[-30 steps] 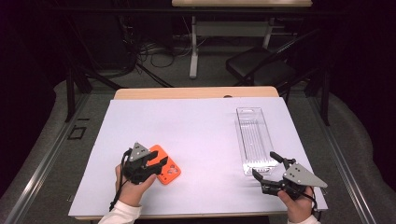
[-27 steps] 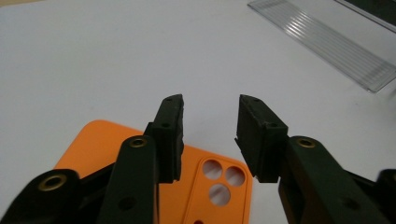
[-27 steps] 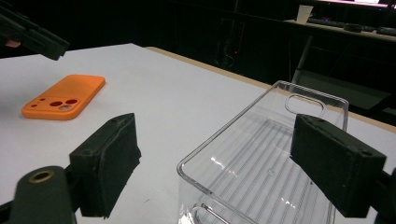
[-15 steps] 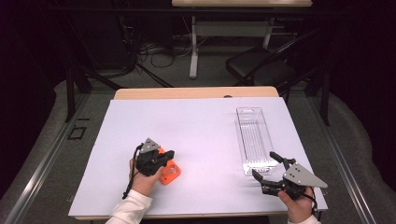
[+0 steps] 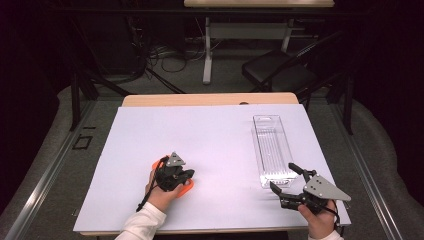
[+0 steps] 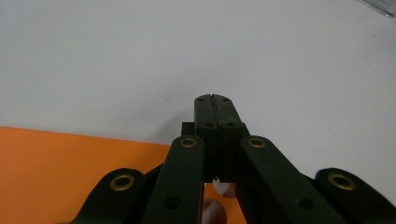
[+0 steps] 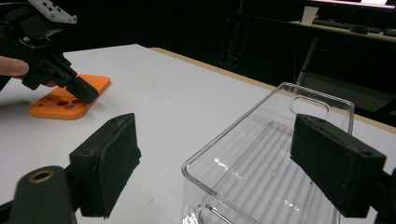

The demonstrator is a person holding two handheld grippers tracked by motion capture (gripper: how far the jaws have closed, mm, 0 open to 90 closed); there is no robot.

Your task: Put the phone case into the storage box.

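near the left front of the bench (image 5: 210,125), the left gripper (image 5: 186,176) sits on the orange plate (image 5: 186,189) with fingers pressed together on nothing — it could just shove the plate. right gripper (image 5: 284,179), fingers spread, might knock the clear tray (image 5: 272,150)

Left tool (image 5: 186,176) lower, jaws now together.

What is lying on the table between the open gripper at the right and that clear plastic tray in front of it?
Nothing visible. The right gripper sits with its jaws open just short of the clear tray's near end, and in the right gripper view the tray's rim lies straight between the two pads over bare white table.
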